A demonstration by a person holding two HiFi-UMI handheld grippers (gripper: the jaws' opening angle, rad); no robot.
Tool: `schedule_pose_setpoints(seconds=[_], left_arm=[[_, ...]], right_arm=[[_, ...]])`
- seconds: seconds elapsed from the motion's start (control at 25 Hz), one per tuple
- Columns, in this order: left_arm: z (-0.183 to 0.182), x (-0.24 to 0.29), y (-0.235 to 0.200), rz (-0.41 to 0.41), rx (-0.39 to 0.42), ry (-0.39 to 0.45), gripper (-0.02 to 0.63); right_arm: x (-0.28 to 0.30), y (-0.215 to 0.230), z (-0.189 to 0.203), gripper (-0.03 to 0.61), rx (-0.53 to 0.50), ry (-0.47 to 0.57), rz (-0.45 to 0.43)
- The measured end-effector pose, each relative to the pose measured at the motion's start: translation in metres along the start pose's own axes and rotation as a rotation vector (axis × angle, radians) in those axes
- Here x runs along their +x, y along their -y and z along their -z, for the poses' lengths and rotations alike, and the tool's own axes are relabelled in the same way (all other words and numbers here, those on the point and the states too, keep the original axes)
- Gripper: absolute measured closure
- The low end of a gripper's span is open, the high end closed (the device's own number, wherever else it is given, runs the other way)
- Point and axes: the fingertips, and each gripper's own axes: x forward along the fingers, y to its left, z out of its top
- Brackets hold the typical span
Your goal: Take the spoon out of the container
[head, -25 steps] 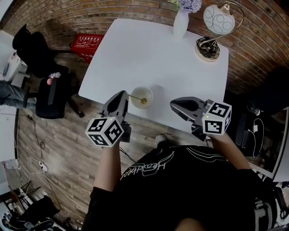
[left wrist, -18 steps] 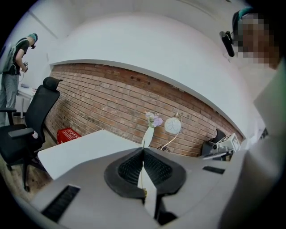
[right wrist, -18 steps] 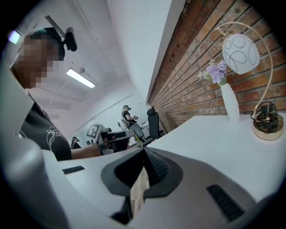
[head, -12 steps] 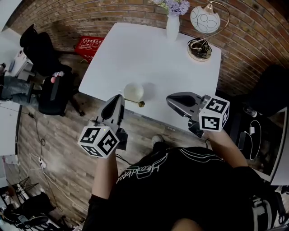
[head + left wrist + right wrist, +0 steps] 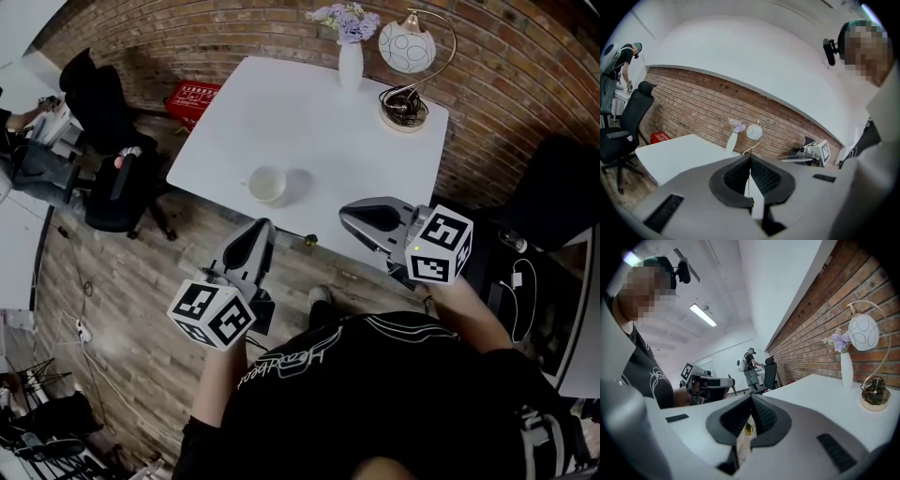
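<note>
A small cream bowl (image 5: 267, 184) stands empty near the front edge of the white table (image 5: 319, 112). My left gripper (image 5: 263, 225) is shut on the thin handle of a gold spoon (image 5: 310, 240). The spoon hangs clear of the bowl, just off the table's front edge, its head pointing right. In the left gripper view the handle (image 5: 750, 183) shows as a thin line pinched between the pads, left gripper (image 5: 750, 157). My right gripper (image 5: 345, 212) is shut and empty, to the right of the spoon's head. The right gripper (image 5: 751, 398) view shows the gold spoon head (image 5: 748, 429) beyond its jaws.
A white vase with purple flowers (image 5: 350, 56) and a gold lamp with a round shade (image 5: 405, 80) stand at the table's far edge. Black office chairs (image 5: 112, 178) and a red crate (image 5: 195, 94) are on the brick floor to the left. A person stands far off (image 5: 751, 364).
The left gripper has drawn back toward me with the spoon, lifting it out of the bowl and past the table's front edge. The bowl now sits empty. The right gripper barely moved.
</note>
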Motion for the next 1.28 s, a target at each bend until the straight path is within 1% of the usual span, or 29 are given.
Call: schedule_pose_setpoints(seconds=[0.2, 0.32, 0.48, 0.68, 1.28], left_arm=[[0.013, -0.011, 0.028, 0.005, 0.008, 0.001, 0.607], [0.019, -0.014, 0.041, 0.002, 0.025, -0.002, 0.607], [0.021, -0.017, 0.055, 0.013, 0.024, 0.006, 0.607], [0.023, -0.017, 0.059, 0.001, 0.037, -0.002, 0.607], [0.014, -0.014, 0.053, 0.001, 0.035, 0.015, 0.607]], right_arm=[[-0.016, -0.018, 0.007, 0.581, -0.023, 0.006, -0.025], [-0.023, -0.03, 0.01, 0.581, -0.012, 0.009, -0.047], [-0.03, -0.039, 0.013, 0.581, -0.014, 0.01, -0.063], [-0.033, -0.048, 0.011, 0.581, -0.01, 0.017, -0.097], [-0.027, -0.043, 0.007, 0.581, -0.009, 0.033, -0.09]])
